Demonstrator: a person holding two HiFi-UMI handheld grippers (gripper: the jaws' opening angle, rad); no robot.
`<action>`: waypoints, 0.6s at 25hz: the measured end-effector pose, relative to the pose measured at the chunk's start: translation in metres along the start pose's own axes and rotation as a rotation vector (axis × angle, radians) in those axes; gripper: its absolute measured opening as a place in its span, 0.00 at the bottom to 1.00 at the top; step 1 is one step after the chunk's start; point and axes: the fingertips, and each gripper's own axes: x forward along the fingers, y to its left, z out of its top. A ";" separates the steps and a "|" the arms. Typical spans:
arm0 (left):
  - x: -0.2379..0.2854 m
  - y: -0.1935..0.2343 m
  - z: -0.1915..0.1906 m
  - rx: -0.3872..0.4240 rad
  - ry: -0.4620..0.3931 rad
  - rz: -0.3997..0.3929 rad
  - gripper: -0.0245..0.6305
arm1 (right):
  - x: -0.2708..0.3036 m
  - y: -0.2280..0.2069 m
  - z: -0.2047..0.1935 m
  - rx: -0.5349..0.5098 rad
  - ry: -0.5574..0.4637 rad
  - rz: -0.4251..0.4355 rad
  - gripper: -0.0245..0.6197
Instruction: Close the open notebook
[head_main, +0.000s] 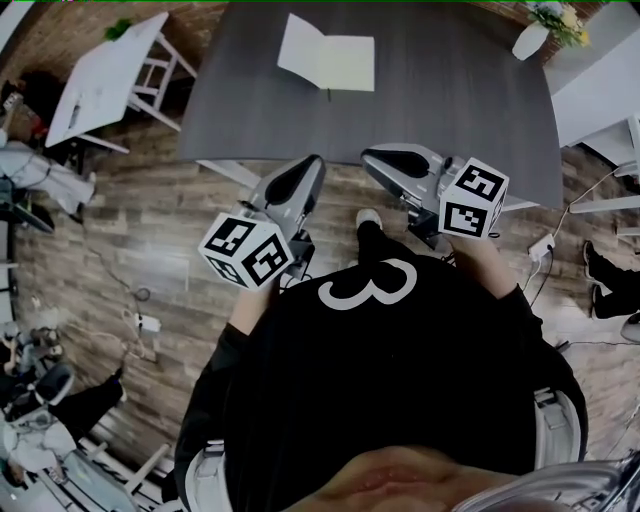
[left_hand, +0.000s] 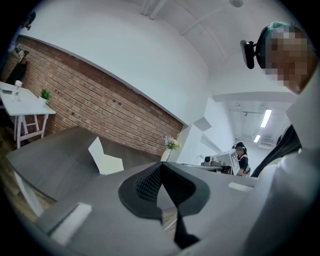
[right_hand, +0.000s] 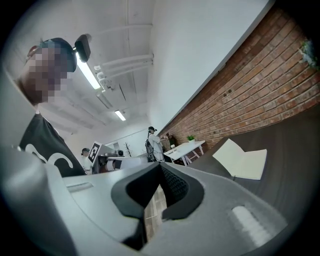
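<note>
From the head view, the person stood at the near edge of the grey table (head_main: 450, 120) with both tools held back over the floor. The left gripper (head_main: 314, 166) and right gripper (head_main: 371, 155) were both well short of the notebook (head_main: 326, 55). It lay open towards the table's far side, a little left of centre. Its spread ran across the table from left to right. The fold ran roughly away from the person, and a thin marker trailed from its near end.

In the left gripper view, the left gripper's (left_hand: 161, 169) jaws were pressed together at the tips with nothing between them. The notebook (left_hand: 106, 159) sat ahead and to the left, one leaf standing part-raised and the other flat.

In the right gripper view, the right gripper (right_hand: 160, 167) was likewise pinched together and empty. The notebook (right_hand: 241, 158) showed off to the right, its left leaf lifted and its right leaf flat on the table.

As I judged it, the step in hand was the reach. Done well, it would bring one tool in low beside the raised left leaf and sweep that leaf over the fold onto the flat one. The other tool would steady the flat side near the fold so the book did not slide. The jaws could stay together for a push. A thin page might buckle if it were pressed mid-sheet rather than near its outer edge.
</note>
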 end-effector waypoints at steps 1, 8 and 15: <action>0.005 0.004 0.001 -0.003 0.006 0.001 0.07 | 0.002 -0.007 0.002 0.008 -0.001 -0.001 0.04; 0.043 0.032 0.011 -0.023 0.019 0.007 0.07 | 0.016 -0.052 0.020 0.027 -0.003 0.001 0.04; 0.118 0.086 0.033 -0.055 0.056 0.027 0.07 | 0.034 -0.143 0.055 0.066 -0.011 -0.010 0.04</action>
